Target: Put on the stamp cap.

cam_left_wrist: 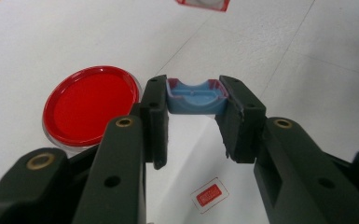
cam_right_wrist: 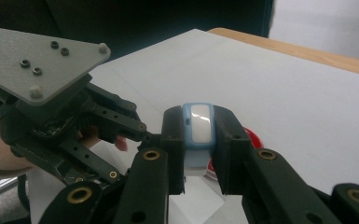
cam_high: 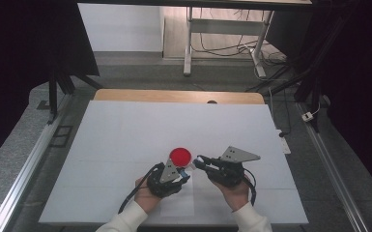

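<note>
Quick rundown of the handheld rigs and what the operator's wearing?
Both tools are black, built of linkage bars with brass-coloured pivot pins and blocky black pads. The left tool and right tool each carry a grey three-cornered plate with screw holes on top. A black cable trails from each. Sleeves are white.

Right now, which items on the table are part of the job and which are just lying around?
In the job:
- blue tray piece, clamped in the left gripper
- blue-and-white piece, clamped in the right gripper

Lying about:
- red round lid, flat on the white table sheet
- small red label on the sheet
</note>
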Demonstrator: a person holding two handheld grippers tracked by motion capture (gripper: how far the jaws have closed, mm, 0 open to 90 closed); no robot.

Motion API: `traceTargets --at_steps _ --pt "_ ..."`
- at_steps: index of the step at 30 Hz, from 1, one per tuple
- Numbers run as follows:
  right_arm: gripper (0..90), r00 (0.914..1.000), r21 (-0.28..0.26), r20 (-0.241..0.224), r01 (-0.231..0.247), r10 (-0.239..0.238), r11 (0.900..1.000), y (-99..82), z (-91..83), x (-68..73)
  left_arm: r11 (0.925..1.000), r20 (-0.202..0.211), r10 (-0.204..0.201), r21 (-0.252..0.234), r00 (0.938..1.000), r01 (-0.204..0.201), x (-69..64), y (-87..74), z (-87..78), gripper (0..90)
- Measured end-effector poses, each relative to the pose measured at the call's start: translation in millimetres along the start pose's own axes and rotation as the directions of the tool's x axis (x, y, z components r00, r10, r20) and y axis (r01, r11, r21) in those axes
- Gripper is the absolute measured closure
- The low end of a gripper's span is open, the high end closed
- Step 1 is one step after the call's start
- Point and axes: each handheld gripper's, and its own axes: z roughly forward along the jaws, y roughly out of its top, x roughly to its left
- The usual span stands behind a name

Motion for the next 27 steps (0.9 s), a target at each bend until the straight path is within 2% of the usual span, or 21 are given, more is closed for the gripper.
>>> traceTargets --at_steps 17,27 --pt "74.8 0.9984 0.029 -0.046 -0.031 0.032 0.9991 -6.0 12.3 9.7 0.9999 -0.022 0.004 -0.015 0.9998 -0.004 -1.8 -1.2 -1.1 64.3" --pt "74.8 0.9966 0.028 -0.037 -0.072 0.073 0.997 -7.6 14.4 11.9 0.9996 -0.036 0.007 -0.025 0.9993 -0.008 -3.5 -1.1 -2.0 64.3"
